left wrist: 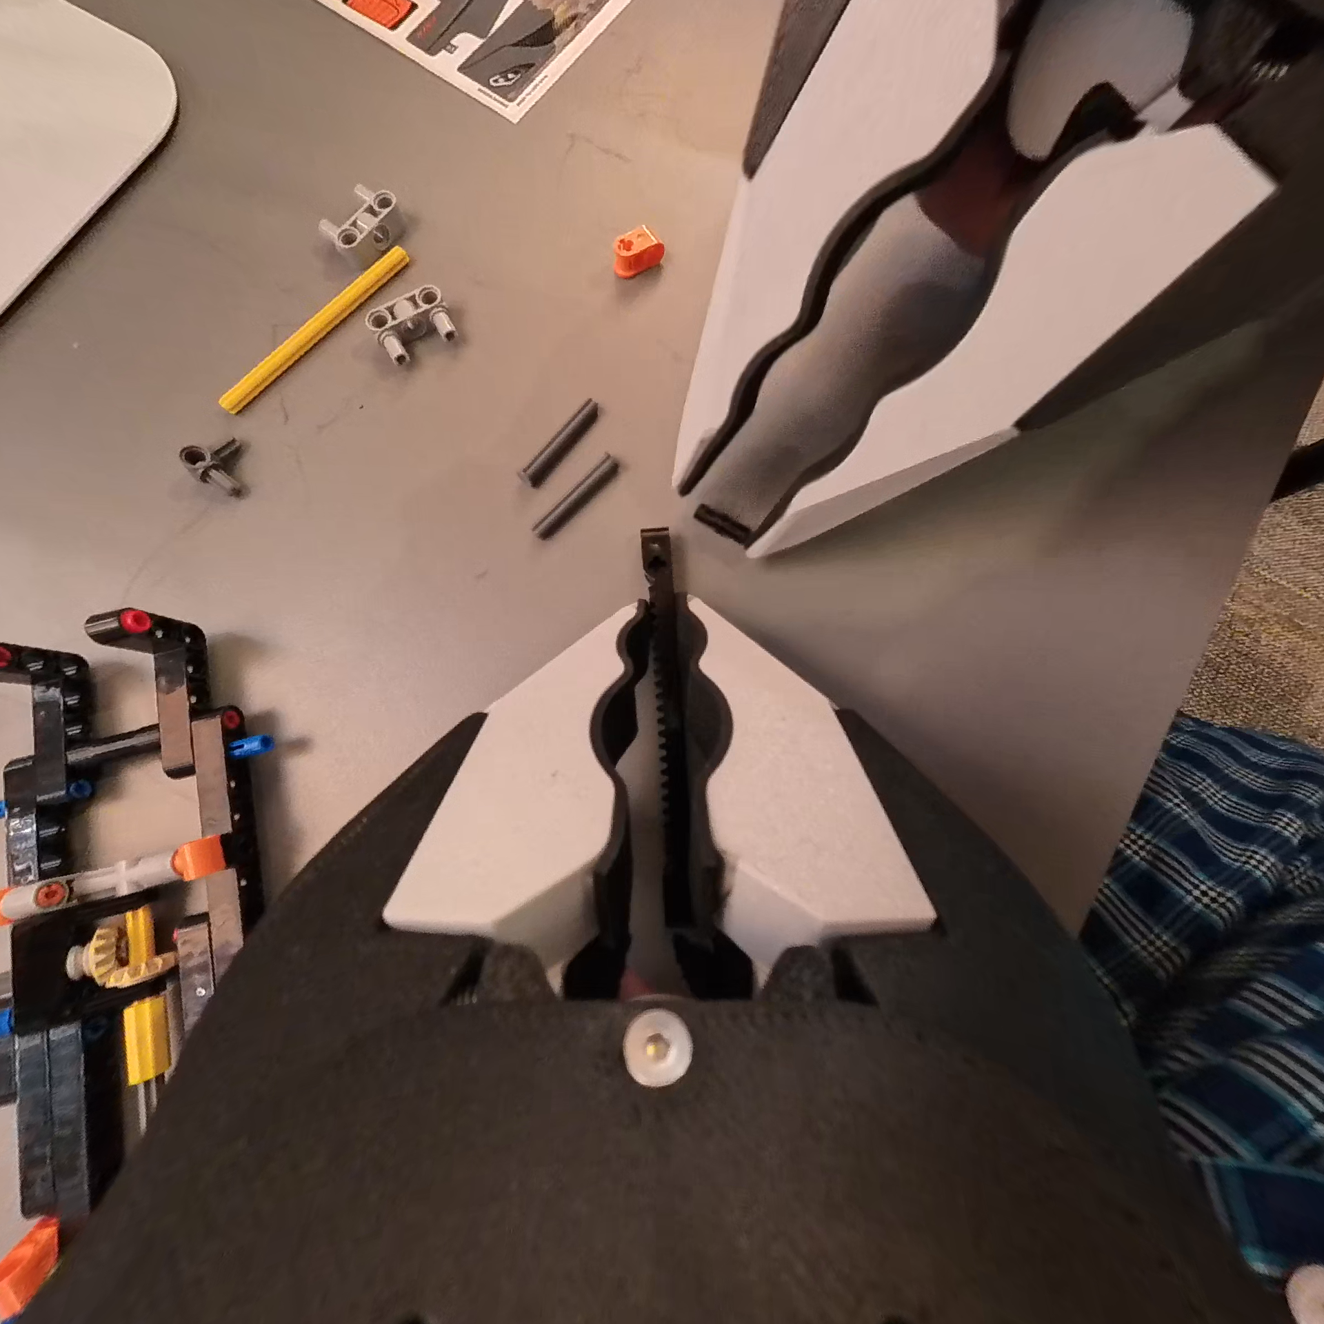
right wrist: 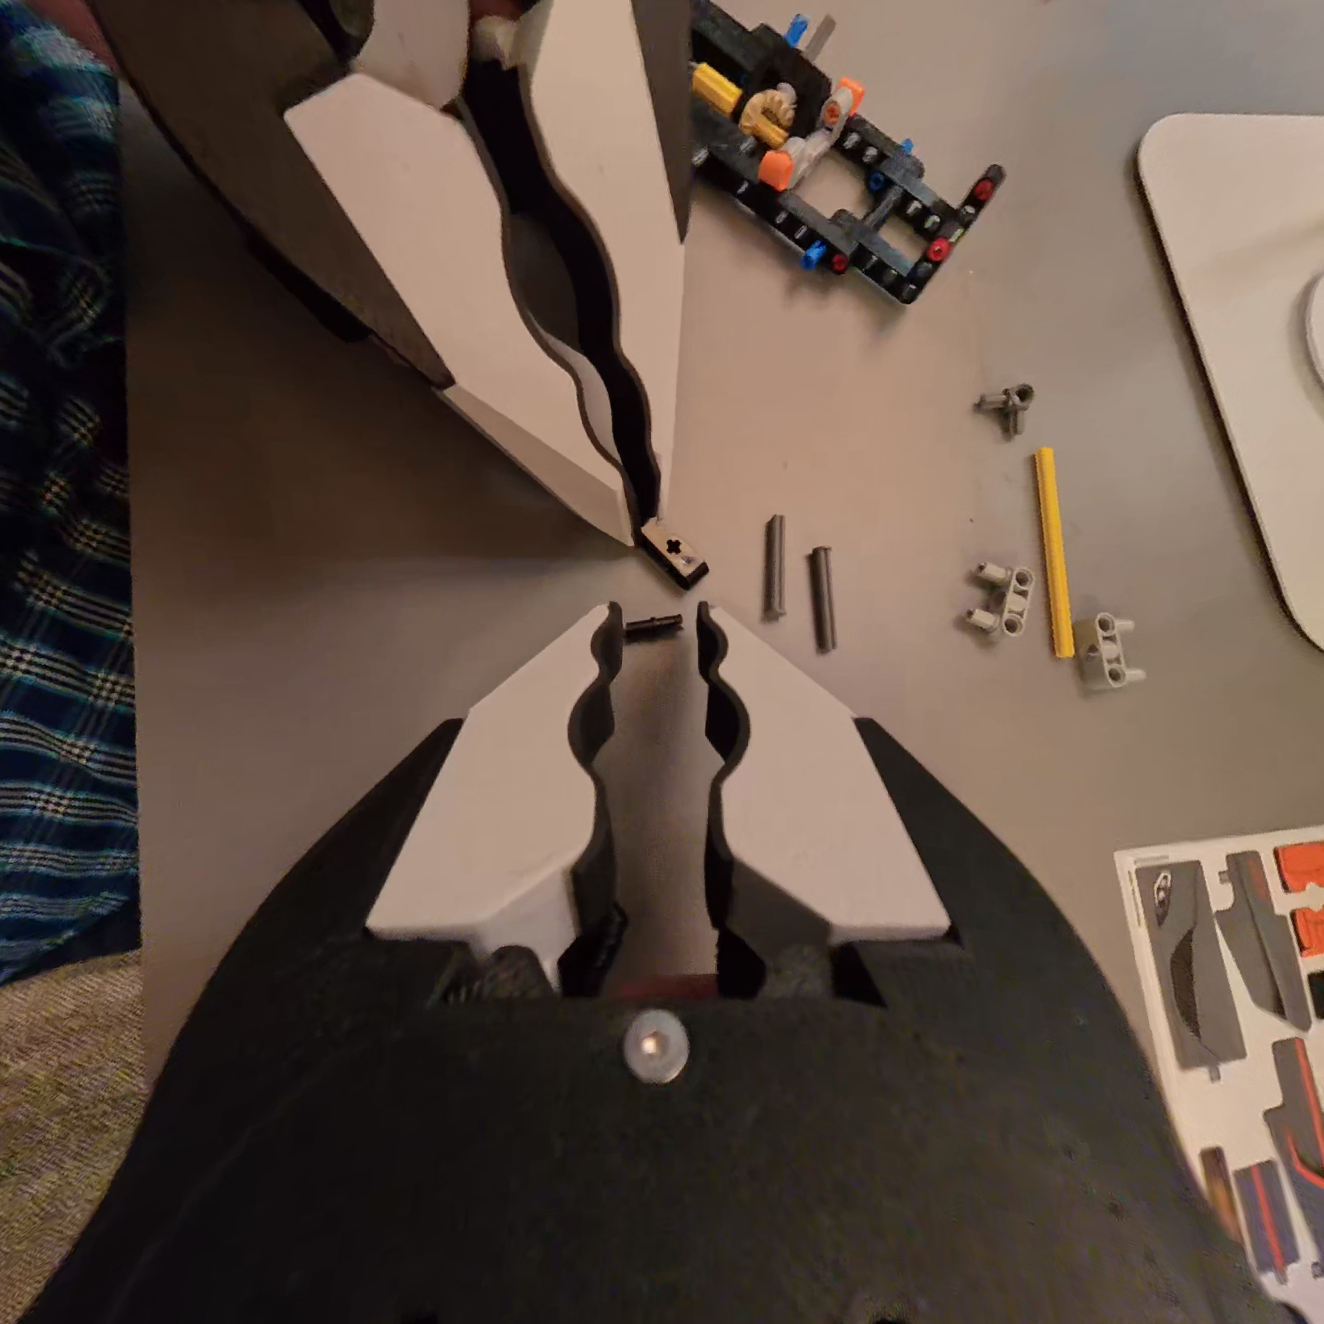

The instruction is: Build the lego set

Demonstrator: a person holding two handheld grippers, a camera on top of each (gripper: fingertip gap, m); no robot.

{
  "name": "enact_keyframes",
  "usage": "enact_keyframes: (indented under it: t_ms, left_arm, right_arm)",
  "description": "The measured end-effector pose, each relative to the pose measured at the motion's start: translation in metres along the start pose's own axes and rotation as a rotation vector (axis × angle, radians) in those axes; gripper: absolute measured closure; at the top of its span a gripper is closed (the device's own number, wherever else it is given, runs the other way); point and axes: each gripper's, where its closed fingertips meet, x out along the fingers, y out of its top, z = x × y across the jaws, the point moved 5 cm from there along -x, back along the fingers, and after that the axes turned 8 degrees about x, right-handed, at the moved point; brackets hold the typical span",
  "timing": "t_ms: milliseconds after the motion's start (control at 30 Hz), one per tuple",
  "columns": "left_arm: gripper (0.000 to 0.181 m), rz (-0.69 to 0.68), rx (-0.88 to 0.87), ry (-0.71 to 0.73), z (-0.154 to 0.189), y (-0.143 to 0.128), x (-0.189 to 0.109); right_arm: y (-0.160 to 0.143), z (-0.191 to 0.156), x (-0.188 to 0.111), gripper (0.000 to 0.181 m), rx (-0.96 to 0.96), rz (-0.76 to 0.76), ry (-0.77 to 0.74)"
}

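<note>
My left gripper (left wrist: 663, 605) is shut on a black toothed rack (left wrist: 665, 716), whose holed end (right wrist: 673, 555) sticks out past the fingertips. My right gripper (right wrist: 653, 617) holds a small black pin (right wrist: 653, 625) crosswise between its fingertips, just in front of the rack's end. In the left wrist view the right gripper (left wrist: 720, 519) comes in from the upper right with the pin (left wrist: 723, 528) a short way from the rack tip. The part-built black frame (left wrist: 129, 824) lies to the left and also shows in the right wrist view (right wrist: 845, 179).
Loose on the grey table are a yellow axle (left wrist: 315, 329), two dark grey axles (left wrist: 559, 444), two light grey connectors (left wrist: 408, 322), a dark grey connector (left wrist: 211, 466) and an orange piece (left wrist: 637, 251). Farther off are a sticker sheet (right wrist: 1232, 1003), a white tray (right wrist: 1232, 322) and a plaid sleeve (left wrist: 1232, 931). Less than 4 cm separates the two grippers' tips. The orange piece (left wrist: 637, 251) is about 8 cm from my right fingertips.
</note>
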Motion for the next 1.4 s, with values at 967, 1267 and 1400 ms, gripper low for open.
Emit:
enact_keyframes:
  t_ms: [967,1267,1400]
  left_arm:
    - [0.176,0.004,0.007,0.005,0.0,0.001,0.001]
    - [0.163,0.012,0.029,0.003,-0.002,0.005,-0.001]
    - [0.163,-0.004,0.044,-0.004,-0.002,0.004,0.002]
  right_arm:
    - [-0.003,-0.007,0.008,0.179,0.326,0.046,-0.214]
    - [-0.003,-0.007,0.005,0.172,0.341,0.061,-0.21]
    - [-0.004,-0.01,0.006,0.178,0.321,0.051,-0.214]
